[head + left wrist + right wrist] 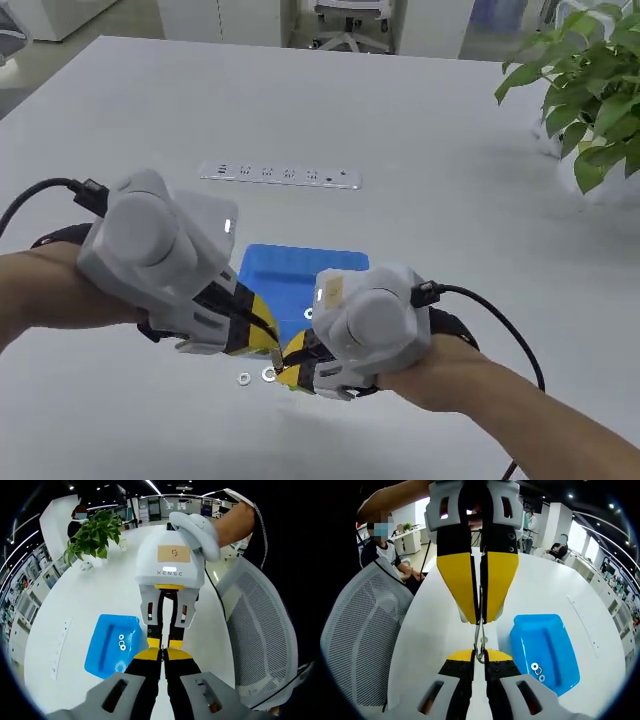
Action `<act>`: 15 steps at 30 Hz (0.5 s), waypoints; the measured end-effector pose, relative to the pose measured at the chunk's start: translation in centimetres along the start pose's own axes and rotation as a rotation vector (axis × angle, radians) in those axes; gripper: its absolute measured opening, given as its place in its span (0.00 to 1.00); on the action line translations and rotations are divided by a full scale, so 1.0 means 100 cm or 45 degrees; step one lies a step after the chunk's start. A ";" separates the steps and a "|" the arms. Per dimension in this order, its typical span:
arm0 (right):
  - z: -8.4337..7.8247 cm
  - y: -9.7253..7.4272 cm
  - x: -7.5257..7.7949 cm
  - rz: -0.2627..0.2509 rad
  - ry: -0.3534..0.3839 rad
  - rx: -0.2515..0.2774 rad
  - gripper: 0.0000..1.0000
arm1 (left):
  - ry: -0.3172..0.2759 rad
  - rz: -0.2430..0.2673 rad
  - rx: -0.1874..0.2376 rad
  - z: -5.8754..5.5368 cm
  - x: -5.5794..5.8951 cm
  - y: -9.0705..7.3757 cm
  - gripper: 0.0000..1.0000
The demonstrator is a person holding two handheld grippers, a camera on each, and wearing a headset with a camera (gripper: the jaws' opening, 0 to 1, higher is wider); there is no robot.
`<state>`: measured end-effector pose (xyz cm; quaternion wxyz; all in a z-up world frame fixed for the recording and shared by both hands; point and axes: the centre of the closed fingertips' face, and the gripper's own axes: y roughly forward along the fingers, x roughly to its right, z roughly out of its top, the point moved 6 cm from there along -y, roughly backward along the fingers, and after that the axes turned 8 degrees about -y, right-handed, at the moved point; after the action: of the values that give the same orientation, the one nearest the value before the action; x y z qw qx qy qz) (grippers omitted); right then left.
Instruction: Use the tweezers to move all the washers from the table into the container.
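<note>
The two grippers meet tip to tip above the table's near edge. My left gripper [262, 335] is shut on thin metal tweezers [480, 632], whose legs run out from between its yellow pads [495, 585]. My right gripper [479, 659] closes on the tweezers' other end; its yellow fingertips [175, 642] face the left gripper [162, 655]. The blue container [300, 272] lies just beyond them, with two washers [538, 671] inside, also seen as washers [122, 643] in the container [107, 652]. Two more washers [256, 376] lie on the table under the jaws.
A white power strip [280, 175] lies farther back on the white table [420, 180]. A potted plant [590, 90] stands at the far right. A mesh office chair [260, 625] is beside the table, and people sit in the background.
</note>
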<state>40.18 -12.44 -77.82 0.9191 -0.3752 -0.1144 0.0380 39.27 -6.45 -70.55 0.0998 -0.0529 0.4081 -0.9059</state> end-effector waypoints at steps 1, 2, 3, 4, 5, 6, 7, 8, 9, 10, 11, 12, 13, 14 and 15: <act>0.002 -0.002 0.002 -0.004 0.000 0.001 0.09 | 0.000 0.001 0.001 0.001 0.000 -0.001 0.06; 0.003 -0.003 0.004 -0.009 -0.003 0.000 0.09 | 0.003 0.006 0.004 0.002 -0.002 -0.002 0.06; 0.004 -0.004 0.006 -0.017 -0.009 -0.001 0.09 | 0.005 0.009 0.007 0.004 -0.003 -0.004 0.06; 0.004 -0.005 0.007 -0.018 -0.009 -0.001 0.09 | 0.007 0.012 0.009 0.005 -0.004 -0.005 0.06; 0.006 -0.007 0.010 -0.025 -0.016 -0.001 0.09 | 0.010 0.016 0.012 0.007 -0.006 -0.007 0.06; 0.007 -0.009 0.011 -0.029 -0.022 -0.002 0.09 | 0.011 0.019 0.014 0.008 -0.007 -0.008 0.06; 0.007 -0.010 0.014 -0.034 -0.023 -0.001 0.09 | 0.014 0.022 0.015 0.009 -0.008 -0.009 0.06; 0.008 -0.011 0.015 -0.036 -0.024 0.000 0.09 | 0.017 0.026 0.017 0.011 -0.010 -0.010 0.06; 0.008 -0.012 0.017 -0.041 -0.027 0.000 0.09 | 0.020 0.029 0.018 0.012 -0.011 -0.011 0.06; 0.009 -0.013 0.019 -0.045 -0.031 0.000 0.09 | 0.025 0.034 0.019 0.013 -0.013 -0.012 0.06; 0.009 -0.014 0.020 -0.047 -0.033 0.000 0.09 | 0.027 0.035 0.019 0.014 -0.014 -0.012 0.06; 0.010 -0.015 0.023 -0.052 -0.038 -0.001 0.09 | 0.034 0.039 0.020 0.016 -0.016 -0.013 0.06; 0.010 -0.016 0.025 -0.055 -0.040 -0.001 0.09 | 0.035 0.040 0.020 0.017 -0.017 -0.013 0.06; 0.010 -0.016 0.026 -0.058 -0.041 -0.001 0.09 | 0.039 0.042 0.021 0.018 -0.019 -0.014 0.06; 0.010 -0.017 0.029 -0.062 -0.043 -0.001 0.09 | 0.041 0.043 0.020 0.019 -0.021 -0.014 0.06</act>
<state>42.69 -12.50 -75.41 0.9175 -0.3719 -0.1390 0.0220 41.41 -6.44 -68.29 0.1089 -0.0307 0.4034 -0.9080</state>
